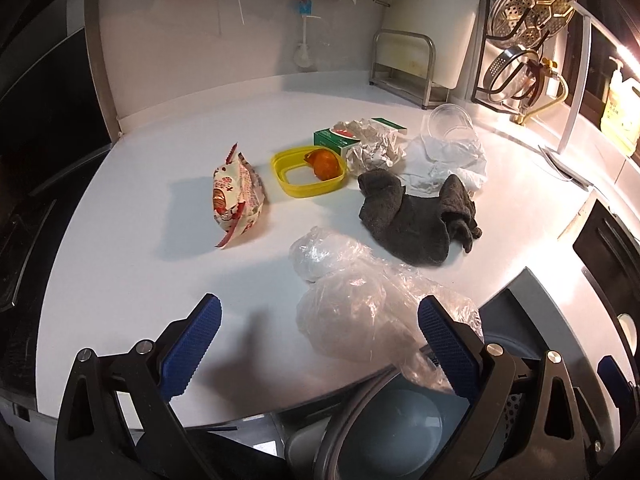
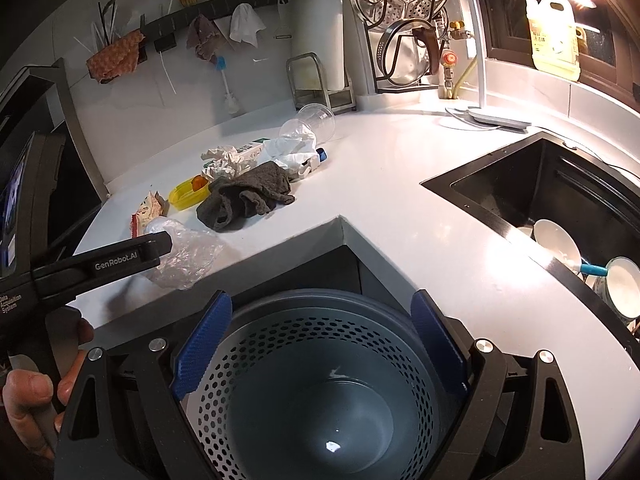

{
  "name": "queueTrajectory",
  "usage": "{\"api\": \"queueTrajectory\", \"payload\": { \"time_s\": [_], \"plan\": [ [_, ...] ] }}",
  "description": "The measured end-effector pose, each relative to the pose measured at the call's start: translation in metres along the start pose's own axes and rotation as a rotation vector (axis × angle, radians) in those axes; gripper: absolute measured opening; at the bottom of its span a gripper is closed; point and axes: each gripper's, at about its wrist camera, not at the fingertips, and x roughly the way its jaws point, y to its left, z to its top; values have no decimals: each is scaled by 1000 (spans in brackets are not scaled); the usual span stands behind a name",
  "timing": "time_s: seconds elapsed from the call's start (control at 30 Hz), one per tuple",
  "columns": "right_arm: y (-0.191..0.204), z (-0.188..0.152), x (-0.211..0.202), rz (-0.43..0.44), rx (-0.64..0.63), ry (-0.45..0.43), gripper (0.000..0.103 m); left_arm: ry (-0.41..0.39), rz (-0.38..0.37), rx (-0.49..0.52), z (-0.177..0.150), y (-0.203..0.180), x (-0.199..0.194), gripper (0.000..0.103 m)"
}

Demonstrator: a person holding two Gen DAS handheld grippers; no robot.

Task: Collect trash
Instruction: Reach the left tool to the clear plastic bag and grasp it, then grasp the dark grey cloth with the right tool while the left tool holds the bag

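Note:
My left gripper (image 1: 320,344) is open above the white counter's front edge; a crumpled clear plastic bag (image 1: 360,304) lies between its blue pads, nearer the right one. Farther back lie a red-and-white snack wrapper (image 1: 236,196), a yellow lid ring (image 1: 292,184) with an orange piece (image 1: 324,162), crumpled paper (image 1: 372,144), a green box (image 1: 334,140), a white plastic bag (image 1: 444,160) and a clear cup (image 1: 450,122). My right gripper (image 2: 320,344) is open and empty above a grey perforated bin (image 2: 320,392) below the counter corner. The left gripper's finger (image 2: 104,260) reaches over the clear bag (image 2: 188,256).
A dark grey cloth (image 1: 416,220) lies mid-counter, also in the right wrist view (image 2: 244,196). A black sink (image 2: 532,196) with white dishes (image 2: 556,244) is at right. A rack with strainers (image 2: 404,0), a cutting-board stand (image 1: 402,64) and a soap jug (image 2: 554,36) line the back.

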Motion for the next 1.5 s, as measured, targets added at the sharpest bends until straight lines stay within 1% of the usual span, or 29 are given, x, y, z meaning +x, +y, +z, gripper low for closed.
{"api": "queueTrajectory", "payload": {
  "time_s": [0.1,0.17,0.2,0.23,0.27,0.3,0.37,0.4,0.43,0.47,0.57,0.73,0.9,1.1,1.13,1.23,1.3,1.4,1.43,1.47,1.5],
  "plan": [
    [-2,1,9,4,3,11,87,-13,-10,4,-1,-1,9,94],
    [-1,2,14,4,-1,18,87,-6,-17,10,-1,-2,15,72],
    [-1,2,17,3,-2,19,87,7,-24,9,-2,-2,18,68],
    [0,3,19,4,-3,20,87,17,-34,7,-2,-1,22,61],
    [1,4,20,6,-4,20,87,27,-47,5,-3,0,25,52],
    [2,5,22,8,-7,19,87,25,-51,5,-4,1,25,49],
    [5,8,25,11,-14,17,87,18,-57,4,-5,4,25,34],
    [7,10,27,13,-18,16,87,14,-65,-2,-5,6,24,31],
    [9,12,28,15,-22,14,87,17,-73,-7,-5,8,24,26],
    [12,14,30,16,-29,12,87,18,-80,-12,-5,11,23,24],
    [20,22,38,16,-52,7,87,4,-80,-16,-7,18,17,22],
    [38,40,56,19,-94,-3,87,-45,-50,-4,-10,30,0,21],
    [56,57,85,39,-121,20,87,-82,-7,19,-13,41,-13,21],
    [75,77,115,44,-136,37,87,-105,17,0,-12,59,-16,21],
    [78,79,120,38,-143,38,87,-104,16,-6,-12,62,-15,21],
    [83,83,135,-26,-155,50,87,-98,12,-21,-12,69,-12,21],
    [85,84,145,-28,-159,71,87,-96,13,-26,-13,71,-11,21],
    [90,83,153,-53,-183,77,86,-92,13,-32,-16,73,-10,21],
    [92,82,153,-57,-194,68,81,-90,12,-34,-16,74,-9,21],
    [93,81,152,-53,-204,60,71,-87,11,-36,-17,74,-9,21],
    [95,81,151,-45,-214,56,66,-84,10,-37,-18,75,-8,21]
  ]
}}
